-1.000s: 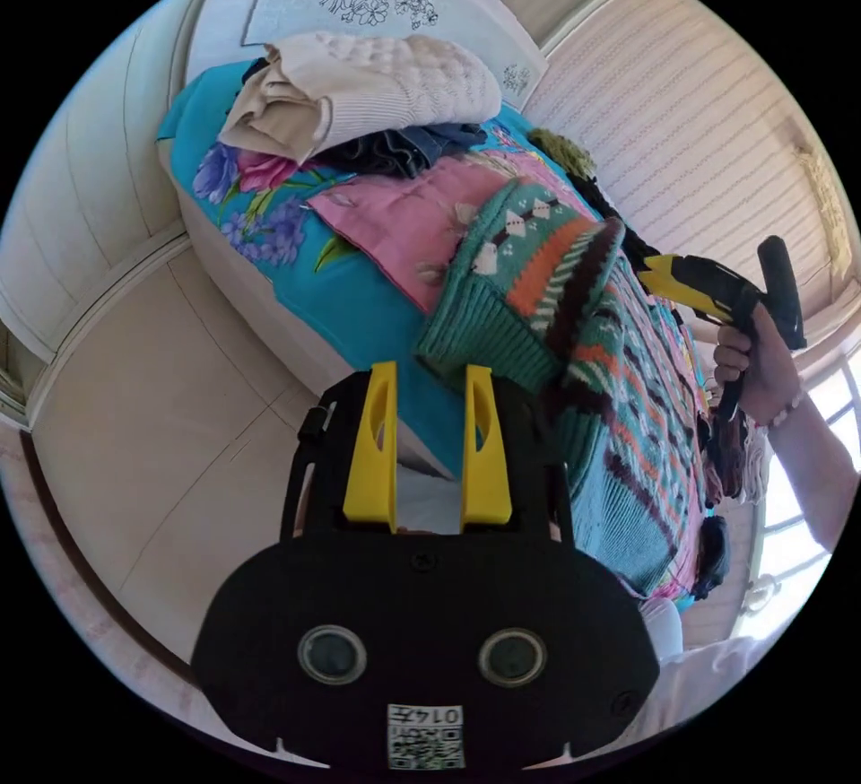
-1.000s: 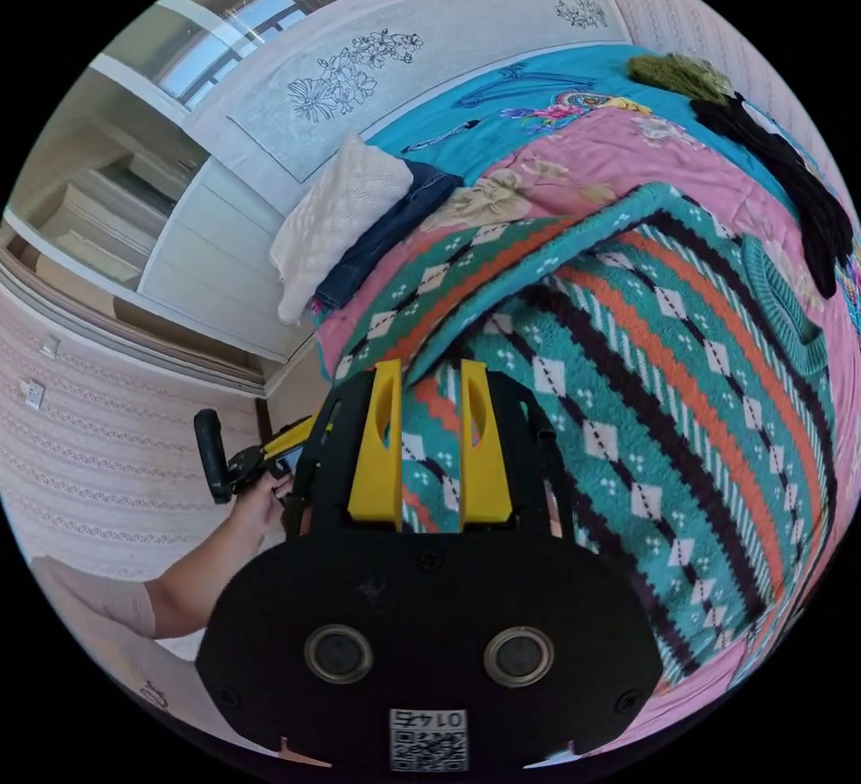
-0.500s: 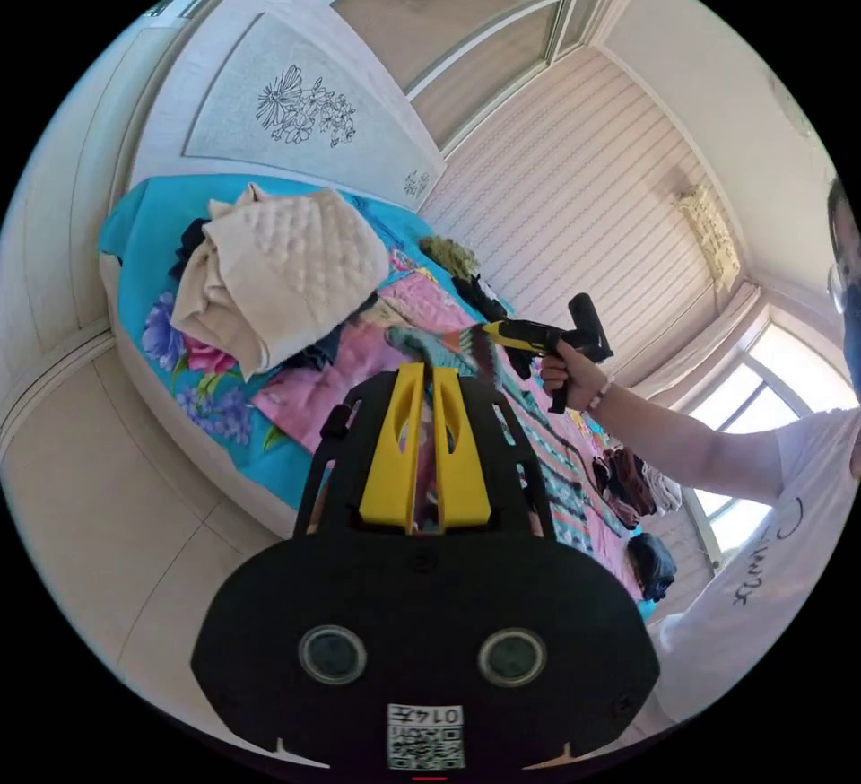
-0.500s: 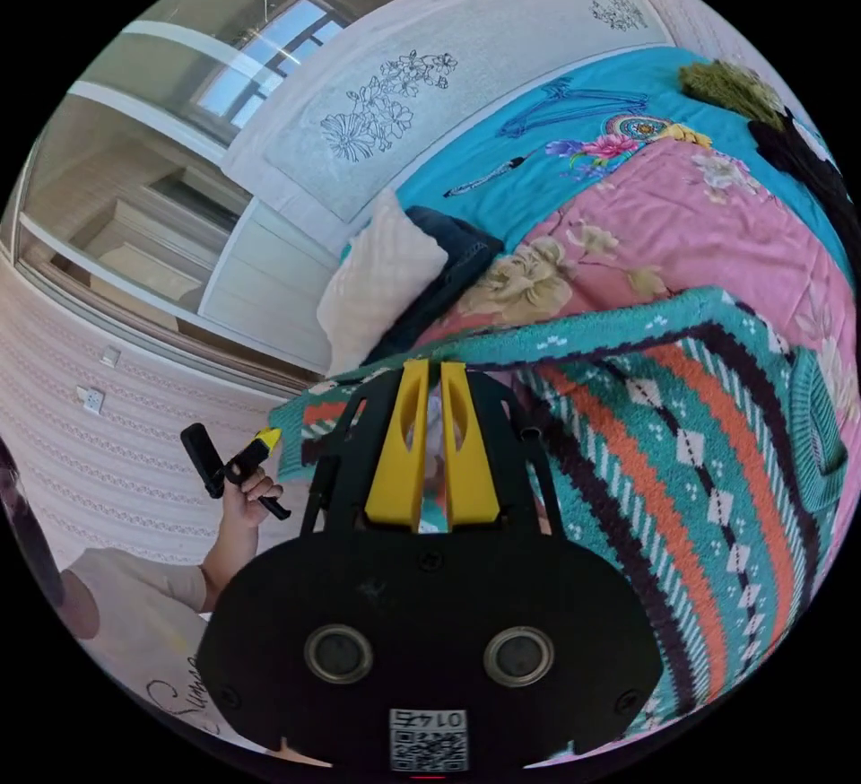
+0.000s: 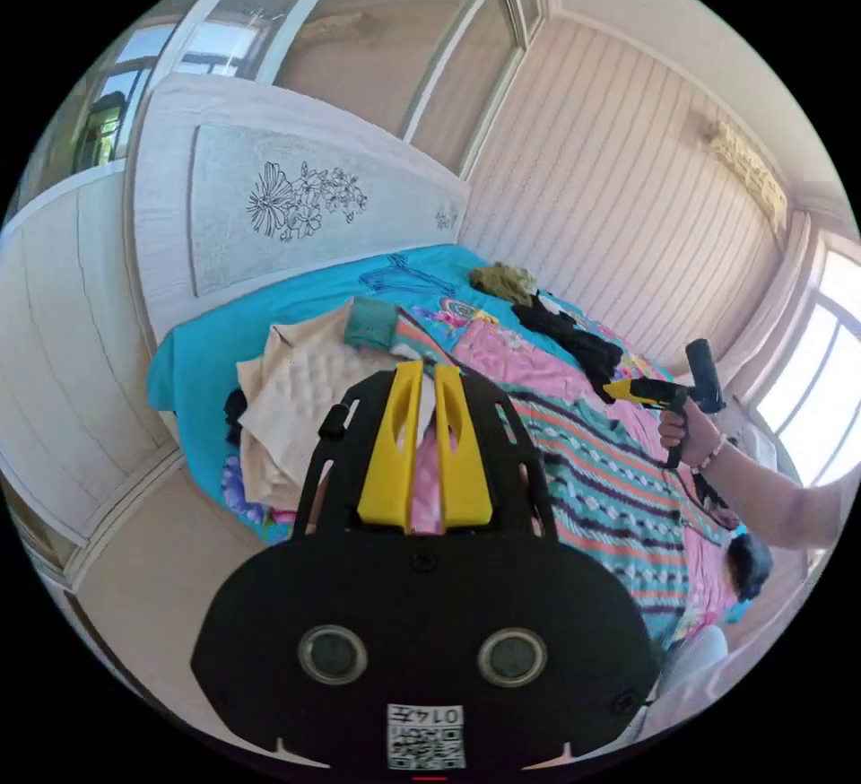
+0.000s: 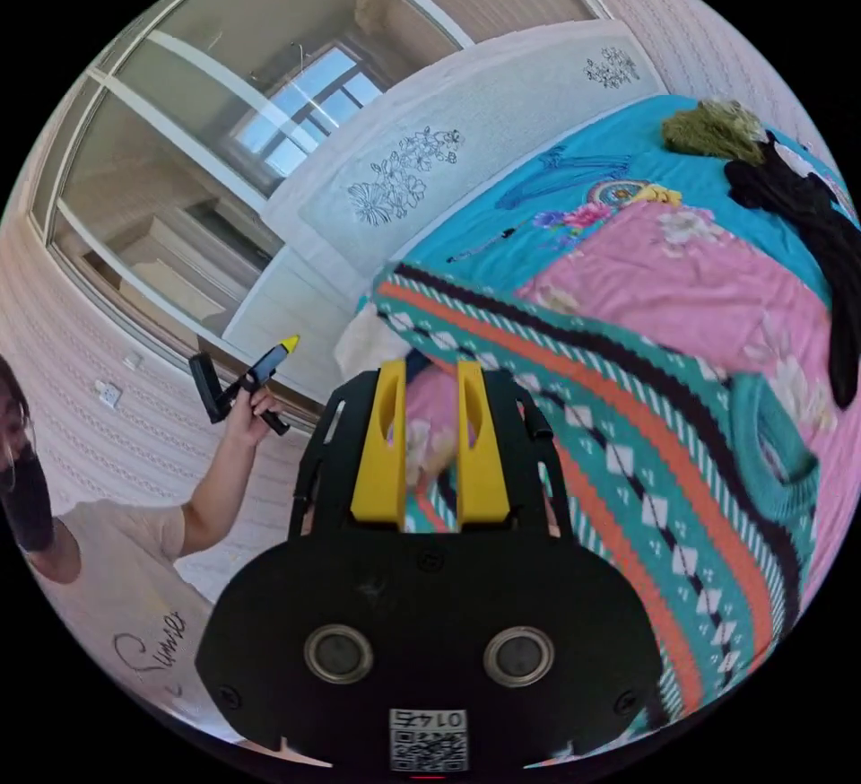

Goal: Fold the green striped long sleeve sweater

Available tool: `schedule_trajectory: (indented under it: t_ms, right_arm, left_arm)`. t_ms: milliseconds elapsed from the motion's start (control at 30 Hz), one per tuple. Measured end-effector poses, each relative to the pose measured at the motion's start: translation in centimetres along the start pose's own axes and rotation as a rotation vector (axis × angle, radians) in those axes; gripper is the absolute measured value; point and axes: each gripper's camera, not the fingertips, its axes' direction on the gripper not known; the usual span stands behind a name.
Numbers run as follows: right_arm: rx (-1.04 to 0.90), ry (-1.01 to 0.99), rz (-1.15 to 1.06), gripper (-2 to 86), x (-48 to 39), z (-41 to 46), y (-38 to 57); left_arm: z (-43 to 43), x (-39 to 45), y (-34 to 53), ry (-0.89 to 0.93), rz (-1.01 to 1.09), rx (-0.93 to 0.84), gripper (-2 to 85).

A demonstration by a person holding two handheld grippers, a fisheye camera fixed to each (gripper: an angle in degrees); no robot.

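Across the bed's near edge: sweater, spread flat. Left gripper: jaws nearly closed, grasp unclear. Right gripper: jaws parted, empty. Risk: cream bundle beside the sweater could snag any fold.

From beside the bed we face its headboard in the left gripper view and, closer, in the right gripper view, both sharing the green striped sweater.
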Motion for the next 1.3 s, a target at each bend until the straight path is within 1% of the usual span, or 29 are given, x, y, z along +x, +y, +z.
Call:
schedule_trajectory:
  t_ms: [67,100,167,200,267,333,367,400,433,467,533,600,667,733,800,867,933,1000,1100,1200,1300]
  right_arm:
    - [-0.012,0.132,0.111,8.6,1.9,-2.8,9.5]
    - [-0.033,0.159,0.146,8.7,2.3,-3.4,11.9]
    - [-0.12,0.314,0.343,9.5,3.4,-6.1,22.0]
    - [-0.128,0.356,0.38,9.8,3.2,-6.9,24.4]
    - [-0.159,0.518,0.531,11.0,2.1,-9.8,32.1]
    - [-0.127,0.567,0.642,11.6,1.1,-11.5,36.3]
    - [-0.063,0.524,0.691,11.8,0.6,-12.2,38.2]
    - [-0.037,0.498,0.708,11.8,0.5,-12.3,38.8]
    - [-0.018,0.471,0.736,11.8,0.5,-12.3,39.5]
    - [-0.01,0.486,0.739,11.6,0.6,-12.3,39.7]
    - [-0.012,0.506,0.751,10.7,0.8,-12.6,39.8]
    - [-0.009,0.511,0.75,9.4,0.6,-13.4,40.0]
    - [-0.006,0.574,0.747,8.5,0.0,-15.5,40.5]
    - [0.019,0.596,0.757,9.1,-0.3,-16.9,41.4]
    - [-0.014,0.515,0.773,9.6,0.2,-17.1,42.2]
    - [-0.04,0.372,0.8,8.2,1.1,-16.5,43.0]
    - [-0.073,0.313,0.803,5.7,1.5,-16.2,43.2]
    - [-0.084,0.305,0.793,4.0,1.3,-16.9,43.1]
    - [-0.112,0.247,0.747,2.8,0.9,-19.2,43.1]
    - [-0.114,0.146,0.708,2.2,0.6,-22.5,43.4]
    - [-0.095,0.064,0.661,2.0,-0.2,-25.7,43.6]
  left_arm:
    - [1.5,2.4,4.8,0.084,0.043,-0.169,5.2]
    - [1.9,3.1,6.0,0.104,0.053,-0.21,5.9]
    - [3.6,5.5,10.6,0.125,0.088,-0.37,9.5]
    - [4.1,6.0,11.5,0.119,0.089,-0.406,10.1]
    - [5.8,7.2,13.5,0.165,0.055,-0.528,12.5]
    - [7.1,7.9,13.8,0.161,0.072,-0.581,12.7]
    - [8.3,8.1,13.9,0.131,0.089,-0.643,12.4]
    - [9.0,8.1,13.8,0.128,0.081,-0.682,12.2]
    - [10.1,8.0,13.7,0.17,0.051,-0.743,10.2]
    - [10.8,7.8,13.4,0.243,0.017,-0.778,8.1]
    - [11.3,7.7,12.6,0.303,-0.034,-0.82,5.8]
    - [11.0,8.5,11.7,0.313,-0.008,-0.825,5.1]
    - [10.1,10.3,10.8,0.292,0.1,-0.802,5.0]
    - [9.8,11.3,10.4,0.281,0.145,-0.791,5.0]
    - [10.1,12.0,10.3,0.274,0.152,-0.795,5.0]
    - [10.6,12.6,10.3,0.268,0.136,-0.805,5.0]
    - [10.8,13.2,10.3,0.267,0.131,-0.801,5.0]
    - [10.7,13.8,10.1,0.266,0.142,-0.79,4.9]
    - [10.5,14.6,9.5,0.276,0.141,-0.778,4.9]
    - [10.5,15.2,8.9,0.32,0.116,-0.777,4.9]
    - [10.3,16.8,8.5,0.31,0.174,-0.777,4.7]
